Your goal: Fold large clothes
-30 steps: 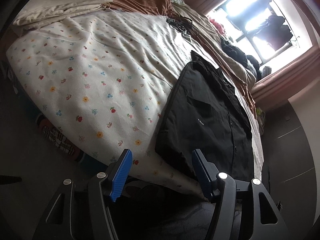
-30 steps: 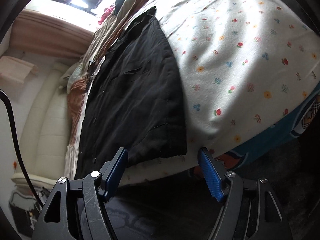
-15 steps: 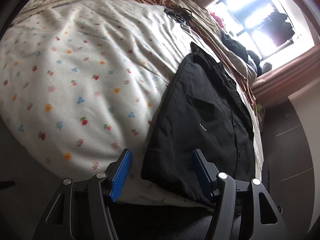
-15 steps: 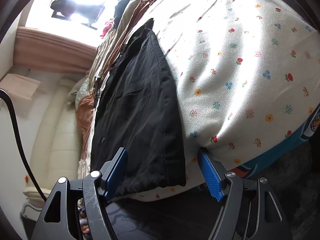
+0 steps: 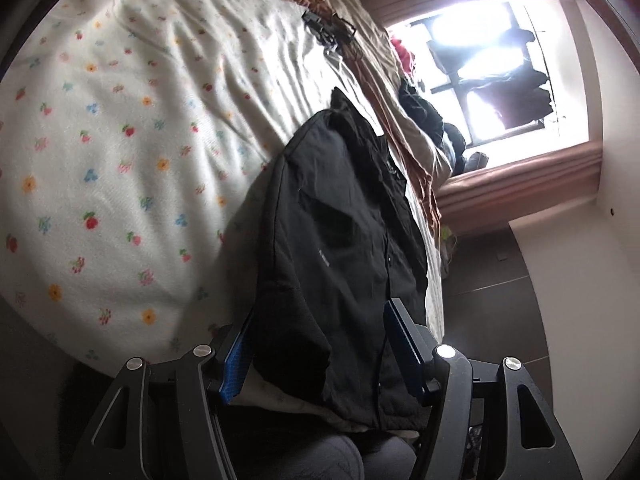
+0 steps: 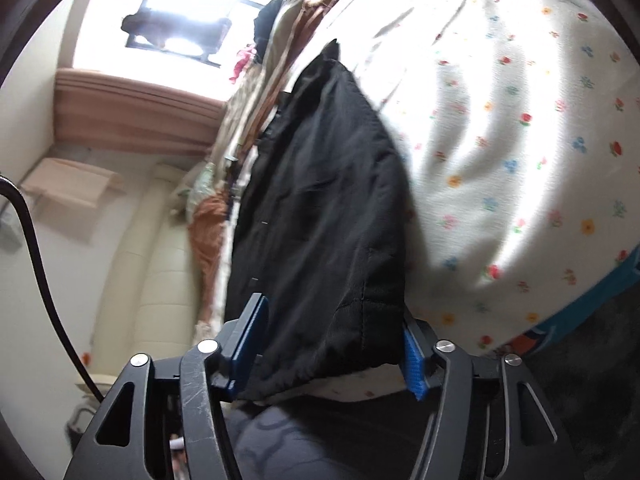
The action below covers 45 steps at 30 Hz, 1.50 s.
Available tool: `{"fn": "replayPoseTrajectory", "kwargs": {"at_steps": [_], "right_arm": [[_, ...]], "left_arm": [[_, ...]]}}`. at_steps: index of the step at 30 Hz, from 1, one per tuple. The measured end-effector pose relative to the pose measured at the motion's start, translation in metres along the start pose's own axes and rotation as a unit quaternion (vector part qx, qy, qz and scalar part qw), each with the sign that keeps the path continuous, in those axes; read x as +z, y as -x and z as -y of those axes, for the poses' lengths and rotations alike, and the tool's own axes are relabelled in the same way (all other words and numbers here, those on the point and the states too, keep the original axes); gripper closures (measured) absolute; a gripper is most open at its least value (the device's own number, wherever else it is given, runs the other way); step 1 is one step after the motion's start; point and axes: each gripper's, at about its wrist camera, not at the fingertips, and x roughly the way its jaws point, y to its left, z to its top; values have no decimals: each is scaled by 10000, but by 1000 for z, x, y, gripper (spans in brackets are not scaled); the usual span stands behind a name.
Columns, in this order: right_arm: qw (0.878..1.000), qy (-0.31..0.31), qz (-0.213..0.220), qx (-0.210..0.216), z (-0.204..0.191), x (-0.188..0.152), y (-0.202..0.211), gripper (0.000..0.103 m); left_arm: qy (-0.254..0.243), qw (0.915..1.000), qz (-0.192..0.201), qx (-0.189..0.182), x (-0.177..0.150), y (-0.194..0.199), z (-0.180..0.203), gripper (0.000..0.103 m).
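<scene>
A wide bed under a cream floral-print sheet [image 5: 132,168] fills the left and centre of the left wrist view and the right half of the right wrist view. On it lies the black padded jacket [image 5: 340,248], already narrowed into a long band whose axis runs from the lower centre of each frame up toward the bright window [image 5: 492,80] at the upper right of the left view. Its near hem hangs at the bed's edge, straight ahead of both claws. The left gripper [image 5: 320,348] stands apart, its blue pads either side of one hem corner without visibly pressing it. The right gripper [image 6: 334,346] has just been narrowing with the other hem corner between its pads; whether they bite yet is unclear in the blur, so I read it as not yet clamped. Both hands look equally near, so the coming lift likely carries the hem along that axis toward the collar.
</scene>
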Motion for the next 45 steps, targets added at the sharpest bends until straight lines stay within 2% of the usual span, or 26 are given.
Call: {"fn": "replayPoseTrajectory", "kwargs": {"at_steps": [4, 5, 6, 7, 8, 9, 10, 11, 12, 18, 30, 38, 45], "right_arm": [[9997, -14, 16, -244, 1, 0, -4, 43], [9995, -70, -7, -304, 4, -1, -6, 43], [9993, -116, -32, -364, 6, -1, -10, 43], [9991, -148, -54, -404, 8, -2, -12, 43], [9988, -171, -70, -444, 9, -2, -14, 44], [9986, -151, -73, -509, 8, -3, -17, 48], [9983, -111, -72, -572, 7, -3, -17, 63], [9980, -80, -55, -624, 5, -2, -18, 85], [9984, -109, -28, -552, 5, -2, -17, 88], [9992, 32, 220, -319, -14, 2, 1, 90], [9975, 363, 603, 120, -54, -2, 59, 91], [9914, 815, 893, 509, -104, -8, 101, 91], [9854, 1066, 1062, 801, -133, -20, 133, 91]], "left_arm": [[65, 9986, -92, 511, 5, -16, 1, 39], [112, 9981, -74, 597, 5, -18, -1, 43], [148, 9971, -56, 738, 5, -19, -3, 55], [170, 9956, -66, 919, 4, -22, -5, 59], [193, 9944, -71, 1037, 4, -23, -8, 70], [233, 9937, -47, 1098, 4, -22, -10, 77], [282, 9934, -18, 1111, 3, -20, -11, 78], [300, 9934, -4, 1103, 3, -19, -13, 81], [303, 9935, 3, 1101, 3, -17, -13, 85], [191, 9971, 168, 710, 4, 4, 4, 92], [-63, 9991, 371, 189, -2, 49, 61, 93], [-313, 9968, 692, -262, -8, 96, 108, 93], [-453, 9933, 950, -478, -19, 141, 129, 93]]}}
